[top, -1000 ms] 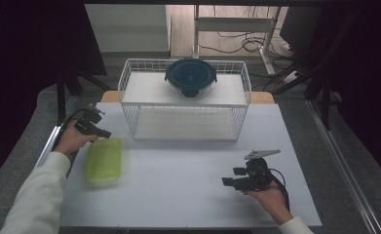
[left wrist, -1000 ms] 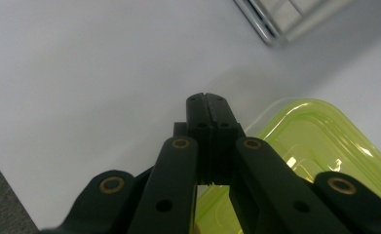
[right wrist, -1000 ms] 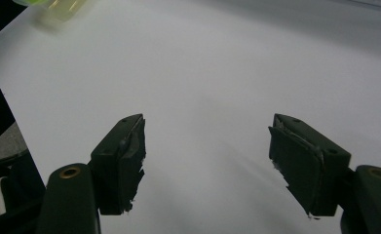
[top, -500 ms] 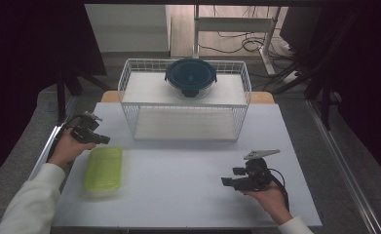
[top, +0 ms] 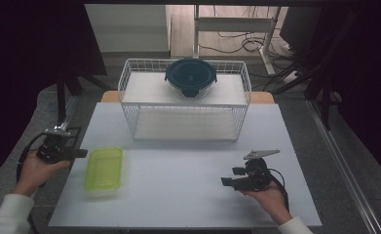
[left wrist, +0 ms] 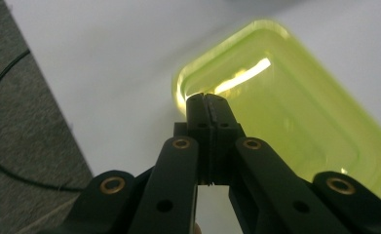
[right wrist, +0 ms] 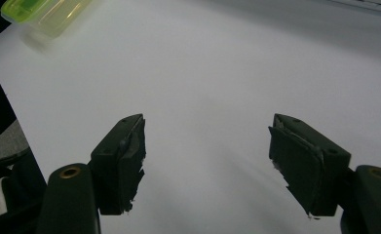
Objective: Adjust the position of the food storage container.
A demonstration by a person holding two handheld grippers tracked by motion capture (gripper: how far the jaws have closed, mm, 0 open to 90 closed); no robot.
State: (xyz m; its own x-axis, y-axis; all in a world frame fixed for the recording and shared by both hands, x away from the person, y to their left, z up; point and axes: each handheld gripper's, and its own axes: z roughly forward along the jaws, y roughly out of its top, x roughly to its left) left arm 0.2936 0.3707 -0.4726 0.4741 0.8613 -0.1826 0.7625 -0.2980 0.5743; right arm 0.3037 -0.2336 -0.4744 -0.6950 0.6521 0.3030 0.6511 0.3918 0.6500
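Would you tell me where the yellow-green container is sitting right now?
In the high view the yellow-green container lies on the white table near its left edge, in front of the wire basket, just right of the shut left gripper.

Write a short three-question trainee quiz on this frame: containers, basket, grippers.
1. True or false: the left gripper is shut on the yellow-green container.
2. Where does the dark round lidded bowl sit? A) on the white table B) on top of the wire basket C) in the right gripper
3. Which gripper's fingers stand apart?

Key: 1. False: shut, but empty, beside the container. 2. B. 3. The right gripper.
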